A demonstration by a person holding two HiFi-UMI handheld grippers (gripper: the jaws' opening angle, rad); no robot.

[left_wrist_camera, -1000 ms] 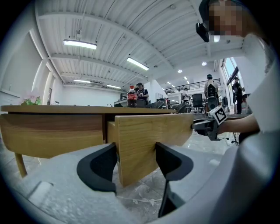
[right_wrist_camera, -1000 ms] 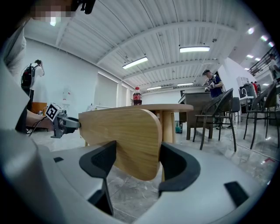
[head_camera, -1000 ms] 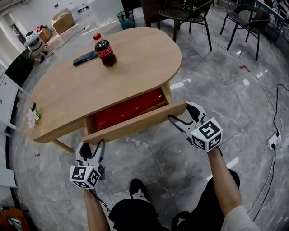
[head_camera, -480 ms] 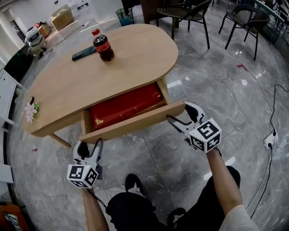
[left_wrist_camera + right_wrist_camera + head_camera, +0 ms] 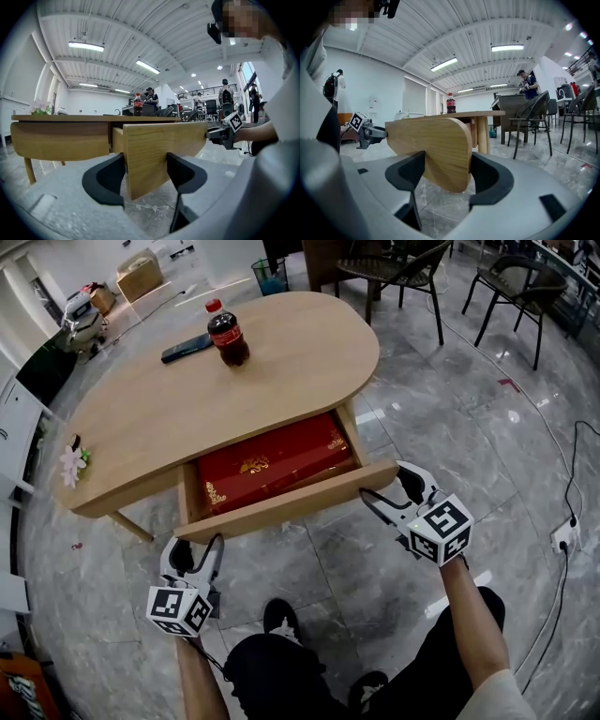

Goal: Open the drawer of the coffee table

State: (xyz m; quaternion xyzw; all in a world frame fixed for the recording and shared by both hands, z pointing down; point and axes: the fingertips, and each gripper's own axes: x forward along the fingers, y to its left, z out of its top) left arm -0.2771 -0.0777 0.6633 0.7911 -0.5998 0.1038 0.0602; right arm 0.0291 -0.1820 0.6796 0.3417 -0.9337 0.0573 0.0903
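Red box (image 5: pixel 267 465) in the drawer (image 5: pixel 281 510) — rear hidden under the tabletop (image 5: pixel 187 399).

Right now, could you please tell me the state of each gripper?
Left gripper: closed on the left end of the drawer front.
Right gripper: closed on the right end of the same drawer front.

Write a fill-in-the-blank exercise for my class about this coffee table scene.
The left gripper and right gripper clamp the drawer front at opposite ____.
Behind that front lies a flat ____ box.
On the table, the bottle stands ____.
Missing words: ends; red; upright.
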